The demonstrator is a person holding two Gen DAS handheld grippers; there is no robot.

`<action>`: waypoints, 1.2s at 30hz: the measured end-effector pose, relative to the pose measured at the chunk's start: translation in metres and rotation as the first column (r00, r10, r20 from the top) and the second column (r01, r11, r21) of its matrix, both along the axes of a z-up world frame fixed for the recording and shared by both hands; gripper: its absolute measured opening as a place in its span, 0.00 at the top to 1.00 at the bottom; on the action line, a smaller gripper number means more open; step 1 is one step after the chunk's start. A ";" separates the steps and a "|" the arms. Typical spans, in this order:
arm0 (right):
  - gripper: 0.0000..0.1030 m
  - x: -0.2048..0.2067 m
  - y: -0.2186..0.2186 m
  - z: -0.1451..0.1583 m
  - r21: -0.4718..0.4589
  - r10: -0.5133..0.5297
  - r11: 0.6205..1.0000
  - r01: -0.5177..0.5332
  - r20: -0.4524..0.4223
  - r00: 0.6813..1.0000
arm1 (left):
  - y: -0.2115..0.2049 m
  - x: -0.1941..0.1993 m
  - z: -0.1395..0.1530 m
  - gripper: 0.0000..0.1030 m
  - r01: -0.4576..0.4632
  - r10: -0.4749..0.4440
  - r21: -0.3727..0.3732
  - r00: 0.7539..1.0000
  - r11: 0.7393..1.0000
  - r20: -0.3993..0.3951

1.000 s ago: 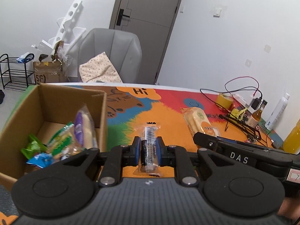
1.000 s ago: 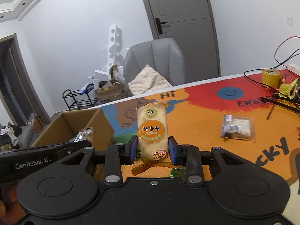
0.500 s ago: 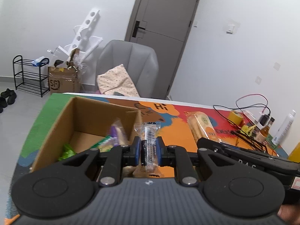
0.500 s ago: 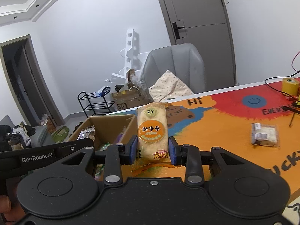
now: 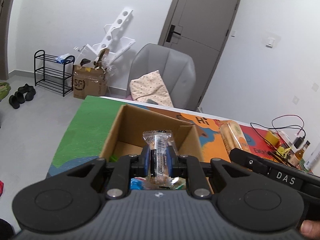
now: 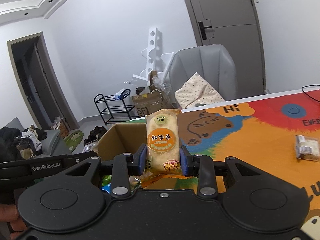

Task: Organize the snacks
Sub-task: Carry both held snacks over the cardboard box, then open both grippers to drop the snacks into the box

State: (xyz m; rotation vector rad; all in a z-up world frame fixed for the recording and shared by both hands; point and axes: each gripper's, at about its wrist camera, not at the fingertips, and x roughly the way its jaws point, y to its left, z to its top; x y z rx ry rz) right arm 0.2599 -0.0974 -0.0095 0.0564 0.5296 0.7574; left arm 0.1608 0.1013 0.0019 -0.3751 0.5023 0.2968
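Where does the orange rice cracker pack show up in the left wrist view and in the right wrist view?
Left wrist view: the orange rice cracker pack is right of centre, beyond the cardboard box, sticking up from the right gripper.
Right wrist view: the pack is dead centre, upright, clamped between the right gripper's blue pads.
Shared landmark: the grey chair behind the table.

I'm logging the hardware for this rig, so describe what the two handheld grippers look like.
Both look alike: black bodies with two round discs, silver pivot screws and blue pads on the fingers. The left gripper has a ribbed grey top plate; seen from the right wrist, its side bar reads "GenRobot.AI". The right gripper has a smooth black top; seen from the left wrist, its bar reads "DAS". No cables or sleeves show.
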 end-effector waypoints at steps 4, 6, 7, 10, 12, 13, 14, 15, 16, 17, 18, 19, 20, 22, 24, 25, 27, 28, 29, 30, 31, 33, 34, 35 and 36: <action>0.69 0.000 0.012 0.000 -0.006 0.020 1.000 -0.021 -0.002 1.000 | 0.010 0.001 -0.003 0.80 -0.025 0.024 -0.020 1.000 0.999 -0.019; 0.69 0.000 0.018 0.001 -0.008 0.031 0.999 -0.031 -0.002 1.000 | 0.015 -0.001 -0.004 0.79 -0.030 0.029 -0.028 0.999 0.999 -0.021; 0.69 0.000 0.020 0.001 -0.009 0.034 0.999 -0.034 -0.003 0.999 | 0.017 -0.002 -0.004 0.79 -0.030 0.030 -0.030 0.999 0.999 -0.019; 0.69 0.000 0.030 -0.001 -0.010 0.051 0.999 -0.051 -0.009 0.999 | 0.023 -0.007 -0.003 0.77 -0.044 0.043 -0.033 0.999 0.998 -0.017; 0.69 0.000 0.036 -0.001 -0.010 0.064 0.998 -0.064 -0.012 0.998 | 0.026 -0.010 -0.003 0.76 -0.050 0.049 -0.036 0.999 0.998 -0.017; 0.69 0.001 0.039 0.000 -0.009 0.070 0.997 -0.071 -0.014 0.997 | 0.027 -0.011 -0.003 0.76 -0.051 0.050 -0.036 0.999 0.998 -0.019; 0.69 0.001 0.042 0.000 -0.007 0.077 0.997 -0.077 -0.016 0.997 | 0.028 -0.012 -0.003 0.76 -0.053 0.052 -0.037 0.998 0.998 -0.023; 0.69 0.001 0.045 0.000 -0.004 0.084 0.996 -0.084 -0.018 0.996 | 0.029 -0.012 -0.004 0.76 -0.055 0.054 -0.037 0.998 0.998 -0.026; 0.69 0.001 0.048 0.000 -0.002 0.090 0.996 -0.090 -0.019 0.996 | 0.031 -0.013 -0.004 0.75 -0.057 0.056 -0.037 0.998 0.998 -0.029; 0.69 0.001 0.051 0.001 -0.001 0.095 0.995 -0.095 -0.020 0.995 | 0.032 -0.015 -0.004 0.73 -0.060 0.059 -0.037 0.998 0.997 -0.030; 0.69 0.001 0.055 0.001 0.000 0.101 0.995 -0.101 -0.022 0.995 | 0.033 -0.015 -0.003 0.72 -0.064 0.062 -0.037 0.998 0.997 -0.031; 0.69 0.001 0.058 0.002 0.002 0.109 0.994 -0.109 -0.023 0.994 | 0.034 -0.016 -0.003 0.70 -0.067 0.065 -0.038 0.997 0.997 -0.032; 0.69 0.001 0.060 0.002 0.006 0.122 0.993 -0.122 -0.024 0.992 | 0.035 -0.017 -0.002 0.68 -0.071 0.070 -0.040 0.997 0.997 -0.032; 0.67 0.000 0.065 0.003 0.011 0.147 0.989 -0.146 -0.025 0.989 | 0.038 -0.021 -0.001 0.65 -0.077 0.076 -0.043 0.997 0.996 -0.028; 0.50 0.000 0.068 0.003 0.012 0.148 0.989 -0.148 -0.023 0.989 | 0.038 -0.022 -0.001 0.61 -0.086 0.085 -0.045 0.996 0.995 -0.029; 0.46 -0.001 0.067 0.003 0.011 0.145 0.989 -0.145 -0.019 0.989 | 0.040 -0.023 -0.001 0.59 -0.091 0.090 -0.047 0.995 0.995 -0.032; 0.40 -0.001 0.064 0.002 0.012 0.139 0.990 -0.139 -0.018 0.990 | 0.042 -0.024 -0.002 0.54 -0.097 0.096 -0.052 0.995 0.994 -0.034; 0.40 -0.001 0.062 0.001 0.012 0.134 0.991 -0.134 -0.023 0.991 | 0.042 -0.025 -0.002 0.49 -0.098 0.096 -0.053 0.995 0.994 -0.033; 0.40 0.000 0.059 0.001 0.013 0.127 0.992 -0.127 -0.031 0.991 | 0.043 -0.026 -0.002 0.45 -0.098 0.097 -0.053 0.995 0.994 -0.031; 0.39 0.001 0.056 0.000 0.013 0.117 0.993 -0.117 -0.038 0.992 | 0.042 -0.027 -0.002 0.43 -0.099 0.098 -0.052 0.995 0.994 -0.029; 0.39 0.002 0.053 -0.001 0.012 0.108 0.994 -0.107 -0.043 0.993 | 0.041 -0.027 -0.001 0.38 -0.100 0.098 -0.051 0.995 0.994 -0.027; 0.37 0.003 0.046 -0.002 0.015 0.088 0.996 -0.088 -0.051 0.995 | 0.038 -0.027 0.000 0.31 -0.099 0.099 -0.046 0.995 0.994 -0.023; 0.36 0.003 0.043 -0.002 0.016 0.081 0.997 -0.081 -0.053 0.995 | 0.036 -0.027 0.000 0.26 -0.099 0.099 -0.041 0.995 0.994 -0.020; 0.34 0.003 0.039 -0.002 0.017 0.074 0.997 -0.073 -0.052 0.996 | 0.034 -0.027 0.001 0.22 -0.100 0.099 -0.034 0.995 0.994 -0.019; 0.32 0.003 0.036 -0.002 0.016 0.068 0.998 -0.067 -0.051 0.996 | 0.032 -0.027 0.001 0.20 -0.100 0.100 -0.028 0.995 0.995 -0.018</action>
